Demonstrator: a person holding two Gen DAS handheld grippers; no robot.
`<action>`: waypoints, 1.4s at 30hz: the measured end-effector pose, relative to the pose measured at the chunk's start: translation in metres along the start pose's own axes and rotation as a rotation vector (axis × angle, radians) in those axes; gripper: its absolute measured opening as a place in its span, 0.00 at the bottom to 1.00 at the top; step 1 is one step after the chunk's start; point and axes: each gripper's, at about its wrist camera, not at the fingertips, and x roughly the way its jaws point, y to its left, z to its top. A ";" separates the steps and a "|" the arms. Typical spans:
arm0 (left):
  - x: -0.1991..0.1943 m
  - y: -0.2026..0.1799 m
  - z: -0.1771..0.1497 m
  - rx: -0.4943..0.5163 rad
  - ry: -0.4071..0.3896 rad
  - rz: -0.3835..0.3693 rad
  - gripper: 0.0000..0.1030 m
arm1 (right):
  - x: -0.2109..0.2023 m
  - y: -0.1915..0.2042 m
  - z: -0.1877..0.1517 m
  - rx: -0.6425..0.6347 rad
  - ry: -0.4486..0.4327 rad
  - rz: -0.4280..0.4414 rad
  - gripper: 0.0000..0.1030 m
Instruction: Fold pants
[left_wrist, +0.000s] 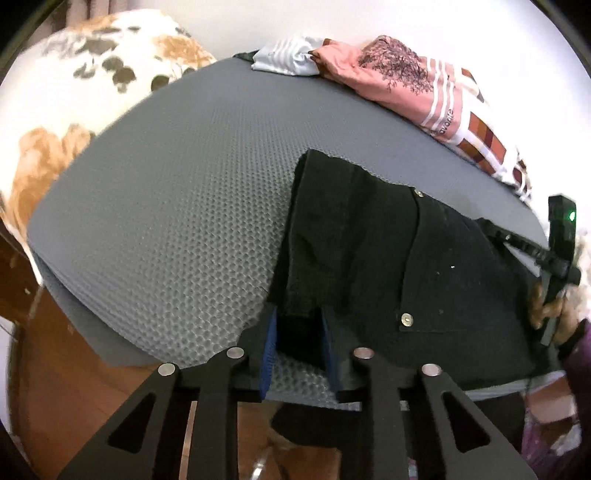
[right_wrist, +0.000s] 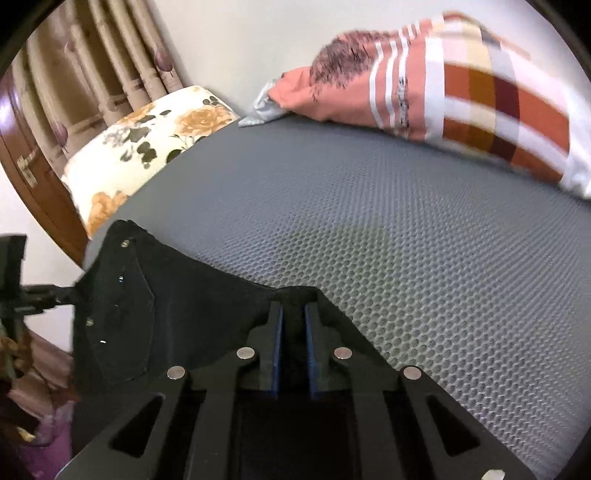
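**Both grippers bite the pants at the mat's near edge**

You have the black pants (left_wrist: 388, 258) lying on the grey mat (left_wrist: 184, 221) at its near edge, part of the cloth hanging over the edge. Your left gripper (left_wrist: 301, 354) is pinching a folded corner of the fabric between its blue pads, and the wider gap there suggests several layers in the bite. Your right gripper (right_wrist: 293, 343) is nearly pressed together on another bunch of the same cloth.

The risk, as it looks from here: the left pinch sits close to the hem, so a quick lift could pull the fabric free or carry only the top layer. If your hands rise unevenly, the pants may twist and crease off-line. Dragging could also shift the mat, or sweep cloth toward the pillow (left_wrist: 424, 81) at the far edge.
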 end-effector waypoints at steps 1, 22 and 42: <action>0.000 -0.002 0.001 0.007 -0.001 0.043 0.47 | 0.002 -0.006 0.001 0.035 0.012 0.032 0.14; 0.024 -0.081 -0.012 0.238 -0.013 0.162 0.81 | 0.017 -0.017 0.023 0.016 0.050 0.009 0.05; 0.028 -0.091 -0.016 0.280 -0.002 0.200 0.92 | -0.040 0.005 -0.008 0.069 -0.021 0.123 0.13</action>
